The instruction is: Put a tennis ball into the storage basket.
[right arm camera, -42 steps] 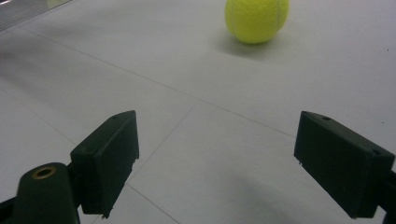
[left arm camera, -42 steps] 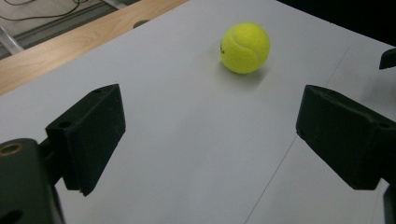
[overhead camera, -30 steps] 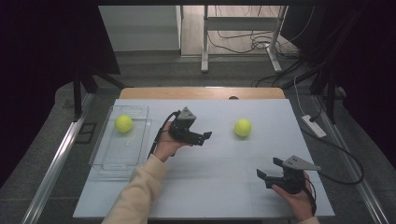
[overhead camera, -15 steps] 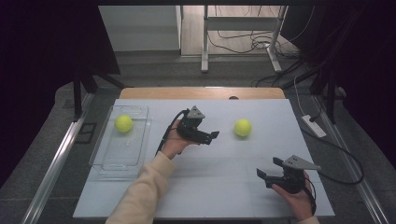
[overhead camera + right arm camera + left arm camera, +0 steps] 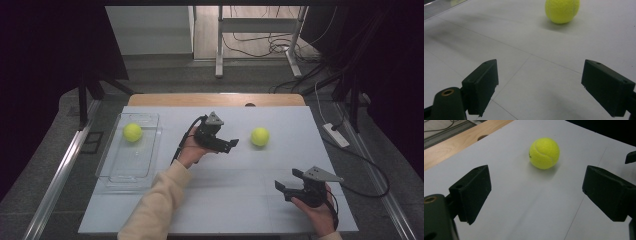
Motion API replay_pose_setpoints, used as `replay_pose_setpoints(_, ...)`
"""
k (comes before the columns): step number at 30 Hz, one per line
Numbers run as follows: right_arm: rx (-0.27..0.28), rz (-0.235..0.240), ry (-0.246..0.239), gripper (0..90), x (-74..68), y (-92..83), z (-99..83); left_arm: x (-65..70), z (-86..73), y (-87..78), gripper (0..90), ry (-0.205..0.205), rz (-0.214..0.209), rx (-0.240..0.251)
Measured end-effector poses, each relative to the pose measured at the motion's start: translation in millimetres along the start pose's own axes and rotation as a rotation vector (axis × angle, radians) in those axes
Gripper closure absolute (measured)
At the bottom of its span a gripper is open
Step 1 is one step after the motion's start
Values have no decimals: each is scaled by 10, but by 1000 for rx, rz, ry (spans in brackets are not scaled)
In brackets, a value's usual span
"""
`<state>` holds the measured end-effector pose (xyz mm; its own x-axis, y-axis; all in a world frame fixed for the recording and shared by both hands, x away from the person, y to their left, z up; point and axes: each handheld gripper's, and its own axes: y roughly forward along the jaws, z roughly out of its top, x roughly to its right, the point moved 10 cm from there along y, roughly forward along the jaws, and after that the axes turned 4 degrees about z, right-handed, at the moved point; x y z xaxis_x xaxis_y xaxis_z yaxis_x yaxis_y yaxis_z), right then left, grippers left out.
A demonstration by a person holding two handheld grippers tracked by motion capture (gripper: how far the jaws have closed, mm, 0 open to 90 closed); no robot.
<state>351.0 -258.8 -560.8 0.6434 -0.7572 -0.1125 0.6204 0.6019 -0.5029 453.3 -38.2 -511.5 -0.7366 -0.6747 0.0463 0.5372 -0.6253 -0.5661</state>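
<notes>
Counter [image 5: 150, 210], white sheet over wood, listed left to right as you face it from the high view.

1. Tray [image 5: 112, 165]: clear plastic, at the left side of the counter. One yellow ball [image 5: 132, 132] lies in its far end.

2. Your left tongs [image 5: 231, 145]: held above the middle of the counter, just right of the tray, pointing right toward the second ball. Jaws stand wide apart with nothing between them. In the left gripper view [image 5: 536, 197] you see bare counter between the two black jaws. Your sleeve [image 5: 152, 210] comes in from the bottom edge.

3. Second ball [image 5: 260, 136]: yellow tennis ball, resting on the counter right of centre, near the left tongs' tips but apart from them. In the left gripper view it sits ahead of the jaws [image 5: 544, 153], clear of both, with its shadow on the sheet. In the right gripper view it lies far off at the top edge [image 5: 562, 10].

4. Your right tongs [image 5: 281, 187]: low at the near right of the counter, pointing left, well apart from the second ball. Jaws wide open and holding nothing; the right gripper view [image 5: 539, 87] shows bare sheet between them.

5. Power strip [image 5: 336, 135]: white, on the floor off the counter's right edge, with a cable trailing away.
</notes>
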Motion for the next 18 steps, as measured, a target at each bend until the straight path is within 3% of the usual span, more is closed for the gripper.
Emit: replay_pose_setpoints(18, 1, -1, 6, 142, 2, -6, -5, 61, 125, 132, 97, 14, -19, 3)
